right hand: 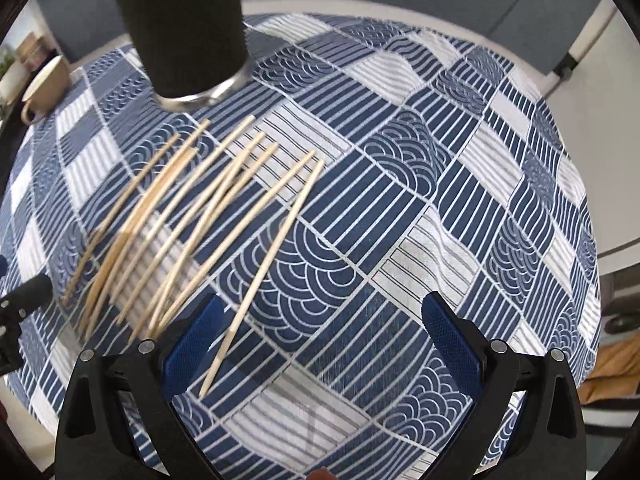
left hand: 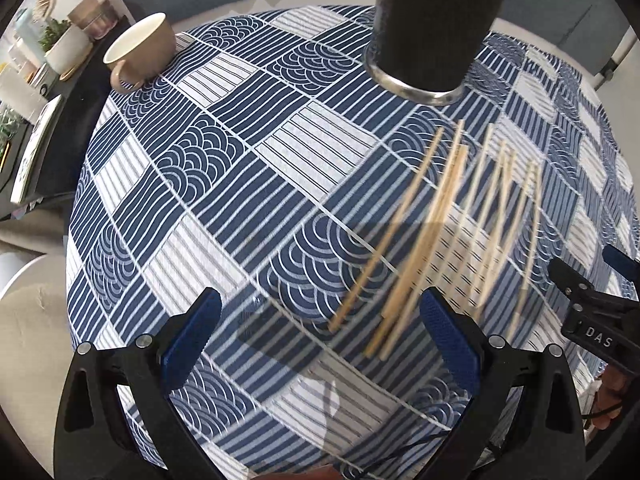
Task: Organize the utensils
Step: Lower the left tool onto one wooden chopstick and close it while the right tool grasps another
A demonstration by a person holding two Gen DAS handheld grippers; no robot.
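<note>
- The left gripper (left hand: pixel 320 320) is nearest in the left wrist view. Its two blue fingers (left hand: pixel 192 336) are spread wide apart, and there is nothing between them.
- The right gripper (right hand: pixel 320 324) looks the same in the right wrist view. Its blue fingers (right hand: pixel 452 340) are wide apart and hold nothing.
- Under both grippers is a tablecloth (left hand: pixel 224 184) with blue and white squares, some with stripes and some with curvy waves.
- The wooden chopsticks (right hand: pixel 192 216) lie flat on the cloth in a loose bunch, spread like a fan. Some cross over each other.
- In the right wrist view, one chopstick (right hand: pixel 264 276) lies a bit apart from the bunch. Its near end sits between the right gripper's fingers, close to the left one.
- In the left wrist view, the near ends of the chopsticks are just beside the left gripper's right finger.
- Past the far ends of the chopsticks stands a tall black holder (right hand: pixel 184 32) with a shiny metal ring at the bottom.
- Far away, near the edge of the table, is a tan cup (left hand: pixel 140 50) with a white inside.
</note>
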